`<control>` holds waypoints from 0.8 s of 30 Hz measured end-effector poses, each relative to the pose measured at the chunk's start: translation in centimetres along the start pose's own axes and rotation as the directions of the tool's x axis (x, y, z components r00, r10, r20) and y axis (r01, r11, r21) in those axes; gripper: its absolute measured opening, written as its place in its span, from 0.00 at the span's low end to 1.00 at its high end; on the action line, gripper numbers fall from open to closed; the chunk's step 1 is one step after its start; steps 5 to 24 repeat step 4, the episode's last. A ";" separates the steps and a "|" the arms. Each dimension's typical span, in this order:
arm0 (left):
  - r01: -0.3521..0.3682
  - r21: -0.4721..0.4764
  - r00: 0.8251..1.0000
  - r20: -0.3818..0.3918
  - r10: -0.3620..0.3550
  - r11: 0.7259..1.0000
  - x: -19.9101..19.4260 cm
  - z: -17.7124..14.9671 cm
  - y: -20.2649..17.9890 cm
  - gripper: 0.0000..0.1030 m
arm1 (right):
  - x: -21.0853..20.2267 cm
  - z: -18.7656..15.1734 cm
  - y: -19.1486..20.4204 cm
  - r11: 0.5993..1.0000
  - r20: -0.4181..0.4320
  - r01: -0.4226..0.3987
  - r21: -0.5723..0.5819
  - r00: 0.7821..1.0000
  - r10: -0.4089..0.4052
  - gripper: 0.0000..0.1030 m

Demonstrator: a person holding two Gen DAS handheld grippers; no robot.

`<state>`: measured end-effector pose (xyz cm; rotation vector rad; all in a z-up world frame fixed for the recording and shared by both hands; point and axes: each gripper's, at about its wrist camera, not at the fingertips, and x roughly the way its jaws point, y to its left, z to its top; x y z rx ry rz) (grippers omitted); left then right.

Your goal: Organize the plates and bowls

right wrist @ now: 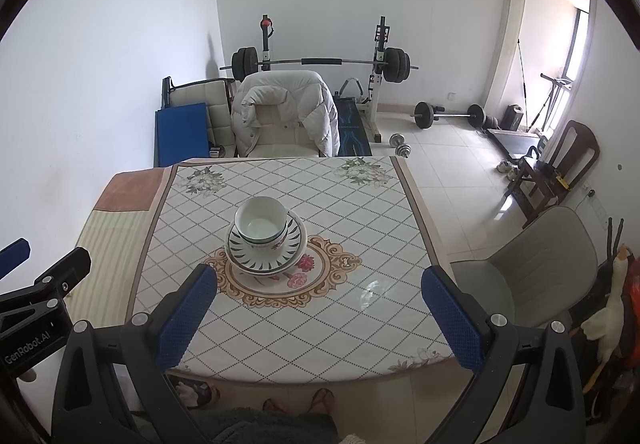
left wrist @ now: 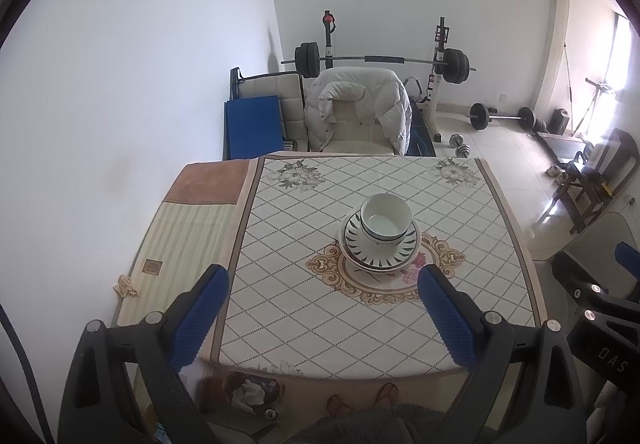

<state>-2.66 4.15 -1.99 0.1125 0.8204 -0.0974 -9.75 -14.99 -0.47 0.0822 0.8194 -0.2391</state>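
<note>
Bowls (left wrist: 385, 220) nested on stacked plates (left wrist: 380, 250), centre of tabletop (left wrist: 320, 304); ceramic, stiff, glazed, likely slick and chip-prone. Best hold: pinch top bowl's rim wall. Left tool (left wrist: 322, 290) and right tool (right wrist: 318, 290) both spread wide, empty, well short of stack

White walls, pale tiled floor (right wrist: 452, 164), barbell rack (right wrist: 320, 62), jacket-draped chair (right wrist: 284, 112), bright window (right wrist: 576, 44)
</note>
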 end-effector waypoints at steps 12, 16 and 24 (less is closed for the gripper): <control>-0.004 -0.003 1.000 0.012 0.004 1.000 -0.1 0.0 0.2 0.94 | 0.0 0.1 0.0 1.000 0.001 -0.001 0.004 1.000 0.001 1.00; -0.004 -0.003 1.000 0.012 0.004 1.000 -0.1 0.0 0.2 0.94 | 0.0 0.1 0.0 1.000 0.001 -0.001 0.004 1.000 0.001 1.00; -0.004 -0.003 1.000 0.012 0.004 1.000 -0.1 0.0 0.2 0.94 | 0.0 0.1 0.0 1.000 0.001 -0.001 0.004 1.000 0.001 1.00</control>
